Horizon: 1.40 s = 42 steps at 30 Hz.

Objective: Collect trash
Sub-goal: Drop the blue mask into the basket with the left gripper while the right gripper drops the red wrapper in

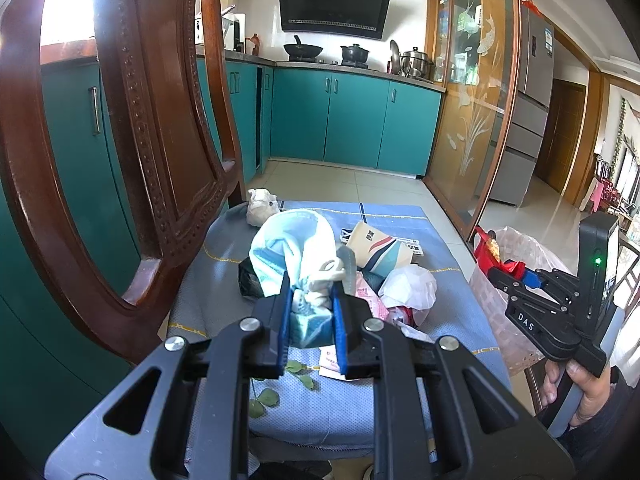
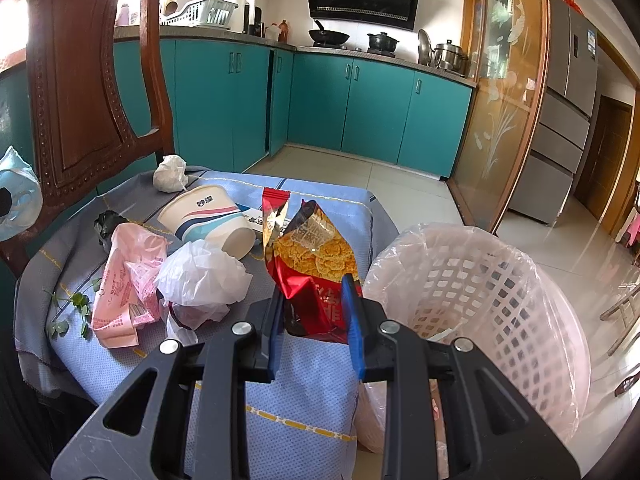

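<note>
Fingers [image 2: 353,312] of the right gripper [image 2: 316,320] pinch a red snack wrapper [image 2: 308,264] beside the lined white plastic basket [image 2: 480,280]; left gripper [image 1: 312,312] clamps a pale blue-white bag [image 1: 292,240]. Next, I judge: carry both over the basket and release.

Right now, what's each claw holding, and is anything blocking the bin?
Left gripper shut on blue-white plastic bag. Right gripper shut on red snack wrapper. Lined basket beside it, open, nothing in the way.

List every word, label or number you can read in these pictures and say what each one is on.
"DAS": white letters on the black right claw, seen from the left wrist view.
Red crinkly snack bag in the right claw: large Chinese characters, too distorted to read.
Striped paper cup: dark characters, too blurred.
Pink printed plastic wrapper: small print, unreadable.
Black range hood: display illegible.
Grey fridge sticker: too small.
</note>
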Motion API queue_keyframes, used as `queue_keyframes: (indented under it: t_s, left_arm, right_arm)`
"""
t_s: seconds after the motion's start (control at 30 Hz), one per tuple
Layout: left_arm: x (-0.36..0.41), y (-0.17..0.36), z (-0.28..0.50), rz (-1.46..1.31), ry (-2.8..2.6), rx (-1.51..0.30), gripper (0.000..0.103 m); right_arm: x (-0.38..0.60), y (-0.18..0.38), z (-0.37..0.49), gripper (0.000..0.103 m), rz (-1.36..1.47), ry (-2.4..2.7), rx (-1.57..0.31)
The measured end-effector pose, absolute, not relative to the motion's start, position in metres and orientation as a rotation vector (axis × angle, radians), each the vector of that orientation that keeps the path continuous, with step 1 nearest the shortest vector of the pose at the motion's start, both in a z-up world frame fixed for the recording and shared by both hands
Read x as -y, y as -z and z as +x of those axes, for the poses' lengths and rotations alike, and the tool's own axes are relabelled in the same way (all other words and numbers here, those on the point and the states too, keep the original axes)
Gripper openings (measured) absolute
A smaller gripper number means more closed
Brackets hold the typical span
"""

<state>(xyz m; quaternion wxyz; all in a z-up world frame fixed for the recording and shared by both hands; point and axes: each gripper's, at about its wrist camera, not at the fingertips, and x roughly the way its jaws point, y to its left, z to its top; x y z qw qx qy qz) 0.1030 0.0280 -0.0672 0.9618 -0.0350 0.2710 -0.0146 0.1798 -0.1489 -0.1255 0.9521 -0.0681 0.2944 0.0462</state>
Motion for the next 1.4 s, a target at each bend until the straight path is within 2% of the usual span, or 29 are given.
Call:
queue_keyframes:
  t_s: [0.27,0.53,0.87,0.93,1.0,1.03,1.07,1.1,1.17,1.2,1.4]
  left_arm:
    - [-0.025,0.061,0.109,-0.096,0.076,-0.54,0.019]
    - [0.014,0.052,0.14,-0.155,0.31,-0.557,0.019]
    - [0.136,0.072,0.202,-0.108,0.595,-0.661,0.019]
    - [0.164,0.081,0.214,-0.09,0.651,-0.699,0.019]
    - [0.185,0.09,0.223,-0.077,0.682,-0.732,0.021]
    - [0.193,0.094,0.226,-0.072,0.688,-0.747,0.022]
    - [0.201,0.099,0.231,-0.074,0.696,-0.768,0.03]
    - [0.207,0.103,0.236,-0.087,0.711,-0.79,0.047]
    - [0.207,0.105,0.239,-0.125,0.7,-0.795,0.068]
    - [0.204,0.104,0.238,-0.139,0.686,-0.79,0.075]
    - [0.146,0.093,0.225,-0.069,0.415,-0.693,0.081]
  right_arm:
    - [0.162,0.111,0.17,0.027,-0.095,-0.076,-0.531]
    - [0.232,0.08,0.153,0.028,0.072,0.074,-0.411]
    - [0.311,0.125,0.176,0.028,0.28,0.187,-0.672]
    - [0.317,0.128,0.175,0.035,0.286,0.223,-0.673]
    - [0.323,0.129,0.174,0.051,0.313,0.249,-0.664]
    - [0.327,0.131,0.173,0.057,0.328,0.265,-0.661]
    - [0.329,0.131,0.172,0.064,0.34,0.278,-0.658]
    - [0.333,0.132,0.172,0.065,0.364,0.29,-0.652]
    - [0.338,0.134,0.17,0.066,0.397,0.306,-0.651]
    - [0.341,0.134,0.169,0.066,0.409,0.308,-0.648]
    - [0.324,0.123,0.167,0.066,0.358,0.259,-0.591]
